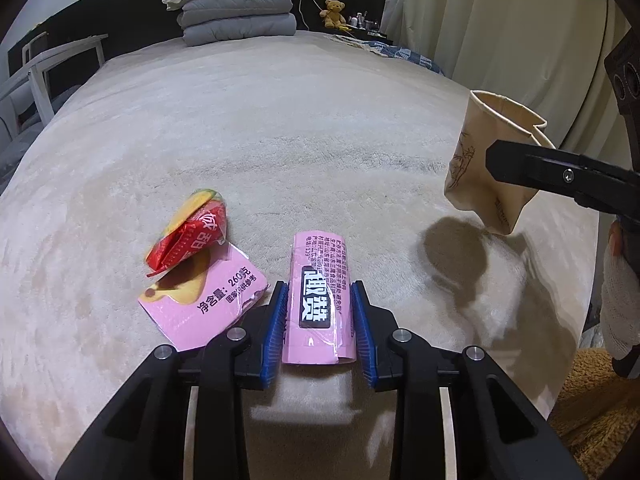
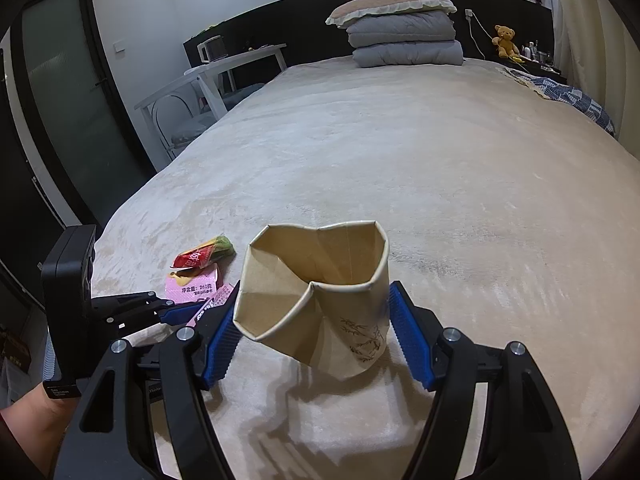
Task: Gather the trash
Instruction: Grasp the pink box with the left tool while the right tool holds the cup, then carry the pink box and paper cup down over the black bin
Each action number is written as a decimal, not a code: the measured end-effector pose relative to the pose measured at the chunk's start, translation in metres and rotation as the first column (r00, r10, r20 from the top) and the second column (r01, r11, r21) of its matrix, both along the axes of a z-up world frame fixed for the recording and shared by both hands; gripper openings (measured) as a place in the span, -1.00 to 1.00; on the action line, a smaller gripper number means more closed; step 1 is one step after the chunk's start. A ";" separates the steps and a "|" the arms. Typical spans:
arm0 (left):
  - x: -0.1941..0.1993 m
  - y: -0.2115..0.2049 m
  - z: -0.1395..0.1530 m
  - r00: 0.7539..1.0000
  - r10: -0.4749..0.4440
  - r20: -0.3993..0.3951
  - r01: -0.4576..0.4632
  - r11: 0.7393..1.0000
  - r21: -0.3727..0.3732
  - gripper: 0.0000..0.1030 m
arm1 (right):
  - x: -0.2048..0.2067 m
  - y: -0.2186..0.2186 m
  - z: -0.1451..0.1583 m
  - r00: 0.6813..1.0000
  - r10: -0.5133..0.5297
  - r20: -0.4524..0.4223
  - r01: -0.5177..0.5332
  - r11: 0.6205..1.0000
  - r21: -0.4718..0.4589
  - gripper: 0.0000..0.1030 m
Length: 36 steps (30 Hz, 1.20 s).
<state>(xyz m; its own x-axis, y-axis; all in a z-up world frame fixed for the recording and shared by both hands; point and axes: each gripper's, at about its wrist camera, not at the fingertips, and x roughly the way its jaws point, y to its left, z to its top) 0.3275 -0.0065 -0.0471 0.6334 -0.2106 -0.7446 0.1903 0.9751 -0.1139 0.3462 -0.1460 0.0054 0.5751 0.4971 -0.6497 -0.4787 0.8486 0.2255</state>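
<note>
Nothing looks bagged yet, judging from the open mouth of the paper bag [image 2: 316, 300] (empty as far as it shows). Three pieces left, all left of the bag on the bed [image 1: 300, 140]: red wrapper [image 1: 188, 236] farthest left, pink torn packet [image 1: 204, 300] just beside it, pink wrapper [image 1: 320, 300] nearest the bag. Your left gripper [image 1: 320, 308] is pitched down at the bed, pads clamped on the pink wrapper's sides. Your right gripper [image 2: 316, 320] squeezes the bag, holding it upright above the bed, mouth up.
</note>
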 end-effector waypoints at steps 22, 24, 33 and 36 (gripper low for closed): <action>-0.081 0.020 0.050 0.990 0.039 0.134 -0.030 0.997 -0.071 -0.41 | -0.034 -0.003 0.014 1.000 -0.026 0.008 0.025 0.998 0.058 0.35; -0.092 0.026 0.056 0.987 0.063 0.147 -0.050 0.994 -0.095 -0.41 | -0.040 -0.001 0.014 1.000 -0.027 0.010 0.027 0.998 0.061 0.35; -0.132 0.043 0.075 0.971 0.136 0.196 -0.110 0.984 -0.136 -0.41 | -0.079 -0.001 0.013 0.999 -0.030 0.017 0.029 0.995 0.100 0.35; -0.147 0.047 0.077 0.967 0.153 0.203 -0.125 0.981 -0.148 -0.41 | -0.095 -0.001 0.010 1.000 -0.026 0.016 0.024 0.994 0.111 0.35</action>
